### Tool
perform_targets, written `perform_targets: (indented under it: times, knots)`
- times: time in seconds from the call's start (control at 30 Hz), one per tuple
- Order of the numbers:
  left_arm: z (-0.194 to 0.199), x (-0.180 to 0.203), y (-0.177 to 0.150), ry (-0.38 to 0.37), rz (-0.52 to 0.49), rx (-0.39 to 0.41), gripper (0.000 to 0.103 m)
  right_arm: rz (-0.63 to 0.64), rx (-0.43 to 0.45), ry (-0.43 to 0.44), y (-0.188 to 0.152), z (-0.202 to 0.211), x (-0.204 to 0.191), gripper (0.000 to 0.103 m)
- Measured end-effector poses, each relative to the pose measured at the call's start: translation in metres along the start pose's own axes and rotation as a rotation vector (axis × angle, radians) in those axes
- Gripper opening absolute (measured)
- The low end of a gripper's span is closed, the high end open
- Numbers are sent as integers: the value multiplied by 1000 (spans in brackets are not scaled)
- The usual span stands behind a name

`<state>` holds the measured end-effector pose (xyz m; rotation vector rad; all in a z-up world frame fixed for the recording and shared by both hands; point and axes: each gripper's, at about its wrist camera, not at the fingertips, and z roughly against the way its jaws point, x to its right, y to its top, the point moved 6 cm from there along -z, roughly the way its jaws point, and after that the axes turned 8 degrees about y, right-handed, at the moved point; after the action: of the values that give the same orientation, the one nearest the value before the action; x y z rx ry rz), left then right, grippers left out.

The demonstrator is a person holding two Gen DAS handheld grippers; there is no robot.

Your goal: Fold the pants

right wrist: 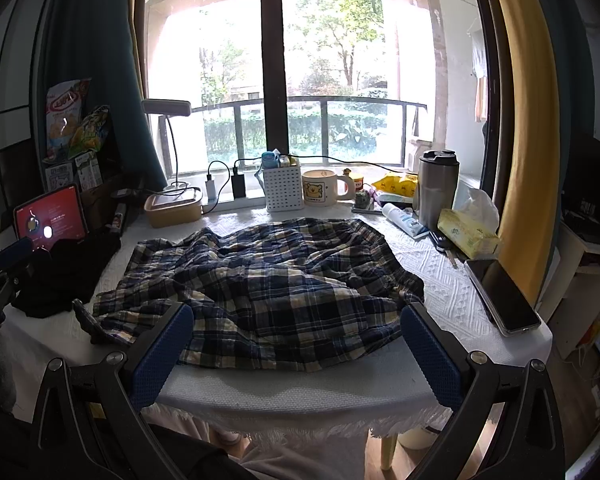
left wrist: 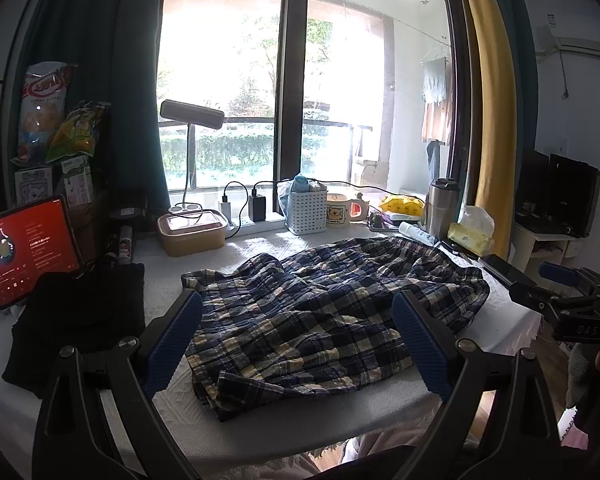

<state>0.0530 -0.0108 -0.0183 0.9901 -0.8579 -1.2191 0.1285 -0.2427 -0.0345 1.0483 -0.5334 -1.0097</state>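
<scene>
Holding both sets of jaws spread and empty, you have the left gripper (left wrist: 296, 344) and right gripper (right wrist: 296, 356) poised at the near desk (right wrist: 292, 392) edge. The plaid pants (right wrist: 260, 280) lie rumpled just ahead of them, unfolded. Flatten first, I judge, then pinch a hem edge through both layers. Beyond, only "DAS" on the right gripper is legible; snack bags (left wrist: 44, 112) and bear mug (right wrist: 320, 188) lettering is unreadable.

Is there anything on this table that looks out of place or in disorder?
The plaid pants lie crumpled and wrinkled, not spread flat, on the white tablecloth. A phone lies near the right table edge, tilted with one end raised. Nothing looks spilled or damaged. Both tongs, left and right, hang open above.
</scene>
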Motion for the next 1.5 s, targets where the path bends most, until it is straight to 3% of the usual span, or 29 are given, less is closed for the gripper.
perform_targets:
  times: [1.5]
  knots:
    - [-9,-16,-6,28,16,-40,95,37,-16,5,6,-12,-10,103]
